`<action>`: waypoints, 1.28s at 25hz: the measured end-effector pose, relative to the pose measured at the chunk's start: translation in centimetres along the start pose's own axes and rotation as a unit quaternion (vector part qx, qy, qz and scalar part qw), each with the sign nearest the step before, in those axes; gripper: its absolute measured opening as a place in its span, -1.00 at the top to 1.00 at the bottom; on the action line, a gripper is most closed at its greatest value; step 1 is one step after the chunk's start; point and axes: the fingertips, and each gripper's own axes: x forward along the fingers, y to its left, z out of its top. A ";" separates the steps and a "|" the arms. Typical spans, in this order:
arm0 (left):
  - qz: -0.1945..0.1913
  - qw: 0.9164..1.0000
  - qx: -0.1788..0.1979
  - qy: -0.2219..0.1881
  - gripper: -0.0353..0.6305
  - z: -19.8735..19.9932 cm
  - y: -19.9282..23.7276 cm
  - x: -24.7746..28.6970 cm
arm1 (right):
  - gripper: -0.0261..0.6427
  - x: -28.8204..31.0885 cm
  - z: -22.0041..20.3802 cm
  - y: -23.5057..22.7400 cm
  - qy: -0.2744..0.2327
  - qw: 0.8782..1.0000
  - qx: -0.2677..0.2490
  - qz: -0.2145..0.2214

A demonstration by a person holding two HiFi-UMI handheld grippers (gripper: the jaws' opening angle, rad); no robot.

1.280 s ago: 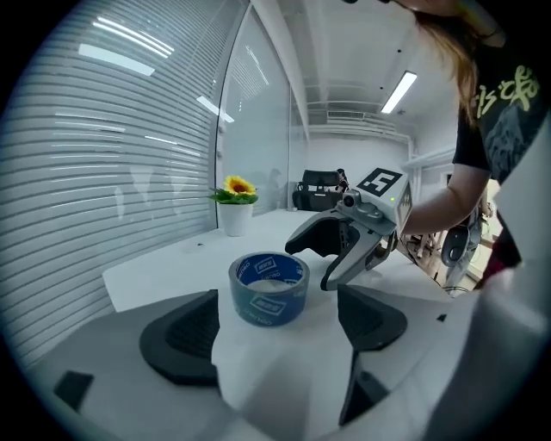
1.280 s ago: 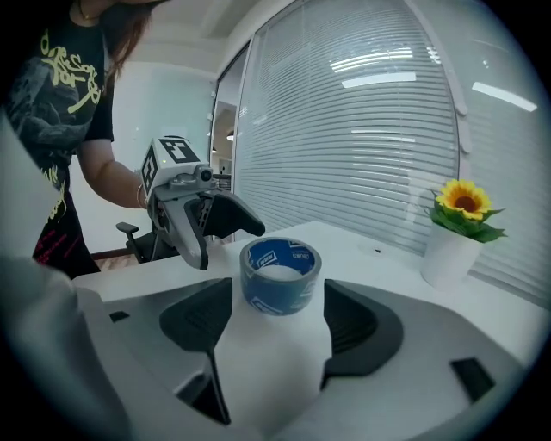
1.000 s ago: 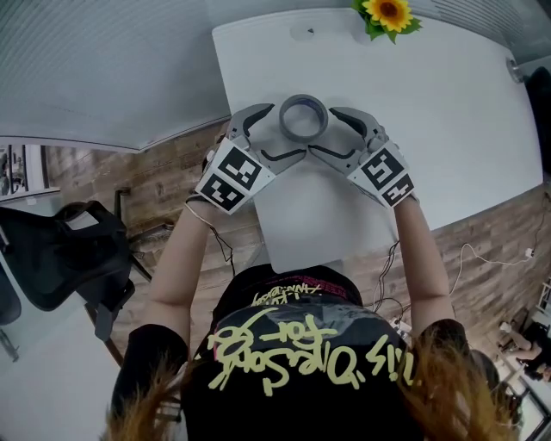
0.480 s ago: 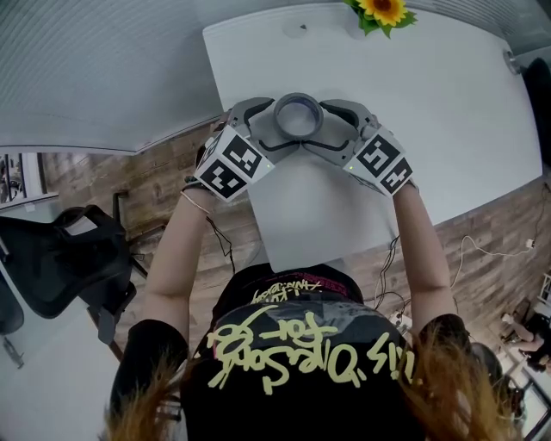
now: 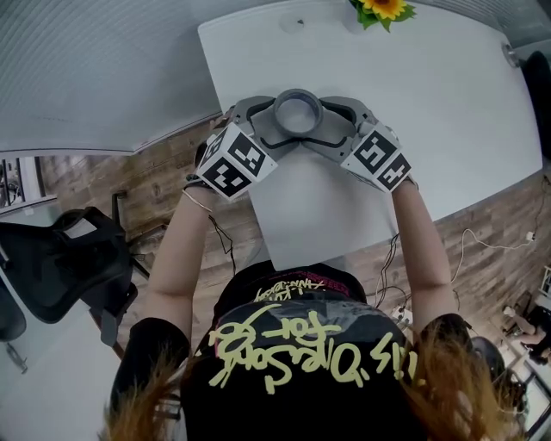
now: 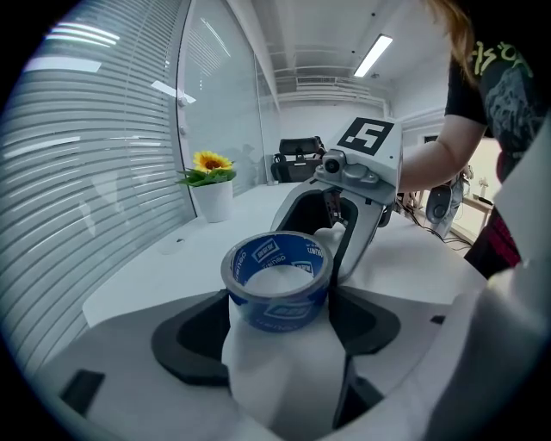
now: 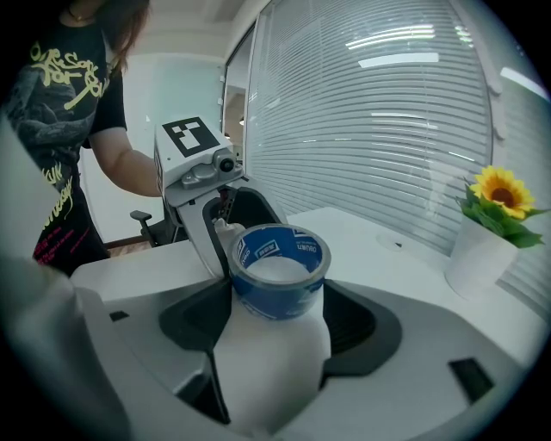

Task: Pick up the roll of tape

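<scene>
Left tool closing round blue roll of tape, right tool wide around it, print unreadable

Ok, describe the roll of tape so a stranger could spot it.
Find the white table with the sunflower at its far edge. The roll of tape lies flat between the left gripper, fingers closing round it, and the right gripper. It's the only ring: grey rim, blue printed band.

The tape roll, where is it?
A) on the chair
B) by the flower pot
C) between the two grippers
C: the tape roll lies on the table between the left gripper, whose jaws are closing around it, and the right gripper.
</scene>
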 end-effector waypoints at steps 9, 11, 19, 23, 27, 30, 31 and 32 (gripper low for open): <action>0.013 1.000 0.016 0.003 -0.17 1.3 -0.6 -1.0 | -0.03 -1.3 0.8 0.3 -0.018 1.000 -0.004 -0.007; 0.018 1.000 0.022 0.001 -0.17 1.9 -1.0 -1.5 | -0.03 -2.0 1.2 0.6 -0.028 1.000 -0.006 -0.006; 0.028 0.999 0.014 -0.013 -0.17 4.1 -3.6 -3.0 | -0.03 -5.3 2.0 2.2 -0.050 0.999 -0.019 0.003; 0.038 0.999 0.008 -0.023 -0.17 5.7 -5.2 -3.5 | -0.03 -7.4 2.1 2.9 -0.054 0.998 -0.029 0.008; 0.046 0.998 0.000 -0.030 -0.17 6.9 -6.5 -3.9 | -0.03 -9.2 2.4 3.4 -0.068 0.997 -0.042 0.015; 0.052 0.998 -0.001 -0.031 -0.16 7.7 -7.5 -4.1 | -0.03 -10.5 2.5 3.9 -0.076 0.996 -0.048 0.020; 0.053 0.998 -0.002 -0.032 -0.17 8.1 -7.8 -4.3 | -0.03 -11.1 2.5 4.0 -0.080 0.995 -0.049 0.022; 0.056 0.998 -0.003 -0.034 -0.16 8.5 -8.2 -4.5 | -0.03 -11.6 2.6 4.2 -0.085 0.995 -0.051 0.024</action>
